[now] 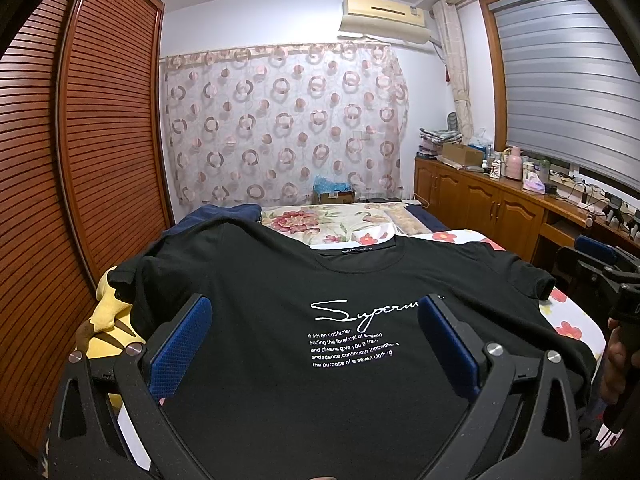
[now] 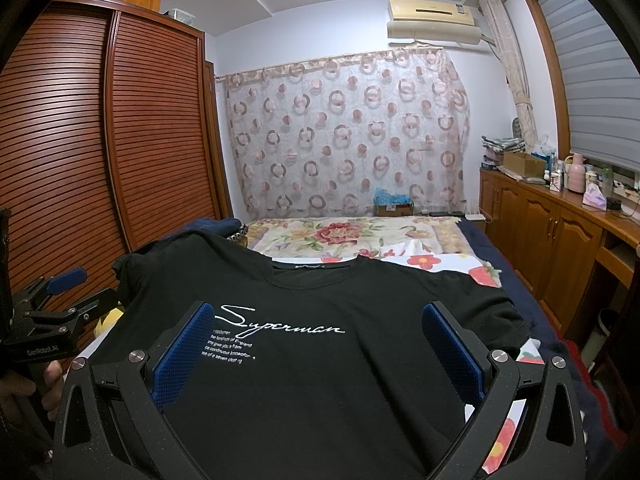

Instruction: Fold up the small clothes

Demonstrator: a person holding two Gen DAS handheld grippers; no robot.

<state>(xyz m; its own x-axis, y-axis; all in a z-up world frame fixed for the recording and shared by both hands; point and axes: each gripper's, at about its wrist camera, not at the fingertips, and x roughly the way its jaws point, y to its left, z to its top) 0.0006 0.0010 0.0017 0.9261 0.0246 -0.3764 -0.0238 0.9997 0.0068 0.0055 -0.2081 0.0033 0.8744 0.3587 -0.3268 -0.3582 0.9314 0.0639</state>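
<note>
On the bed (image 2: 532,292), over a floral sheet (image 2: 352,236), a black T-shirt (image 1: 320,360) lay spread front-up, collar toward the far end, white "Superman" script (image 2: 280,324) across its chest; one sleeve reached toward the louvred wardrobe (image 1: 80,140), the other toward the wooden cabinets (image 1: 480,200). The left gripper (image 1: 314,350) hung above the shirt's lower half with its jaws spread wide; its blue pads (image 1: 180,354) stood well apart, nothing lay between them, and whether their tips touched the cloth could not be told. The right gripper (image 2: 318,354) hung likewise over the shirt, jaws wide, its blue pads (image 2: 452,354) far apart and holding nothing; contact with the cloth could not be judged there either. Each gripper showed at the edge of the other's view, gripped by a hand (image 2: 28,392); a yellow plush toy (image 1: 108,316) lay at the bed's wardrobe side, partly under the near sleeve; a patterned curtain (image 1: 280,120) hung on the far wall.
</note>
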